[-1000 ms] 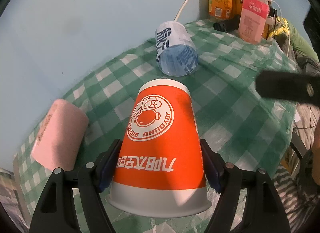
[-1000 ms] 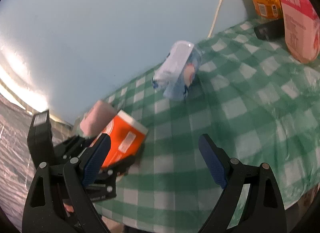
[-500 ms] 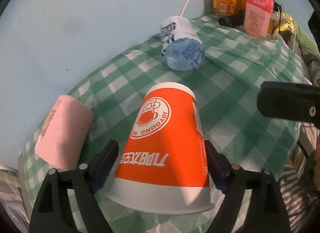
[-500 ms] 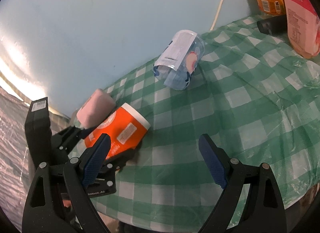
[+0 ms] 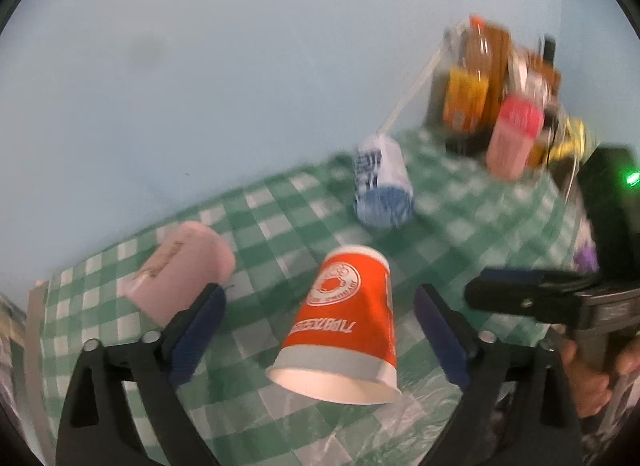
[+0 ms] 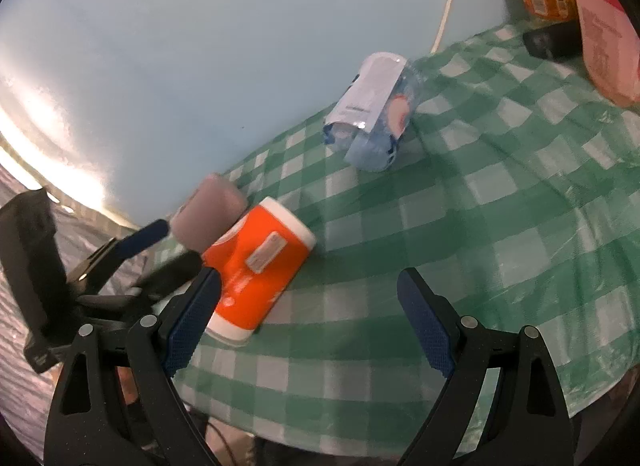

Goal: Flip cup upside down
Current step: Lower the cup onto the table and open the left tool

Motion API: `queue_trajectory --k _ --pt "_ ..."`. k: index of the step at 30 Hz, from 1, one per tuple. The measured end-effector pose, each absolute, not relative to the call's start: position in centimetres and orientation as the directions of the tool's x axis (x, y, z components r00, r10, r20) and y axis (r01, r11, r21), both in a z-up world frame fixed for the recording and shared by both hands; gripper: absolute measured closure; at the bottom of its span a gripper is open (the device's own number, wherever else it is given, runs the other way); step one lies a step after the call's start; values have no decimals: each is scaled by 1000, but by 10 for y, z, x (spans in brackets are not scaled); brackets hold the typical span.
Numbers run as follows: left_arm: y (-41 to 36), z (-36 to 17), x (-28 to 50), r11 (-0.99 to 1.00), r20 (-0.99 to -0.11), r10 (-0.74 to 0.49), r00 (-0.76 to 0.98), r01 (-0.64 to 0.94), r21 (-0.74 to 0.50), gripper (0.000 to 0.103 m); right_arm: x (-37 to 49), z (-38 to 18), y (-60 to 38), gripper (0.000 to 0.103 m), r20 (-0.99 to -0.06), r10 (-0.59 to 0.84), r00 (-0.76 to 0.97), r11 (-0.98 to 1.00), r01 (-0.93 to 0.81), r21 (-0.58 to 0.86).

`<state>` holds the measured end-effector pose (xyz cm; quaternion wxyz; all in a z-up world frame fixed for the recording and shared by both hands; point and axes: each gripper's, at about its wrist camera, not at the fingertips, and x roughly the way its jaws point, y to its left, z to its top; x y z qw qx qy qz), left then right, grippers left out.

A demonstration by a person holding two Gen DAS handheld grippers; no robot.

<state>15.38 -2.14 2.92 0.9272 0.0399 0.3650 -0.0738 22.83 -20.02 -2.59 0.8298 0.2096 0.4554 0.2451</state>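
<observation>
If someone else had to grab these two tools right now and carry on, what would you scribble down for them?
Left hand-held gripper: open, its pads apart on either side of the orange cup, not gripping it.
Right hand-held gripper: open, holding nothing, above the checked tablecloth.
Orange cup: mouth down, base up, near the front left edge of the table, beside the pink cup that lies on its side. It looks tilted; the blur hides whether the rim sits flat.
Blue-print cup lies further back, untouched.
Done: flip seems made, cup let go.
Left: check that it stands steady, then pull the left gripper away.
</observation>
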Motion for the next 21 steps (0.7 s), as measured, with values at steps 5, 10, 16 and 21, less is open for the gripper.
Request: queue_trajectory --k 5,10,16,21 --pt "-8 32 115 992 -597 -120 793 124 -34 2 228 -31 -192 14 -655 630 418 768 -210 605" --pt "-1 28 86 994 -547 -110 830 95 -56 2 225 -33 -189 14 -652 646 397 753 -192 629" --pt "3 14 65 992 -497 -114 860 75 -98 2 216 -33 -194 14 -638 654 405 740 -167 652" --pt "6 5 59 998 -477 -60 877 37 -56 2 219 -36 -193 14 -632 665 398 728 -155 668"
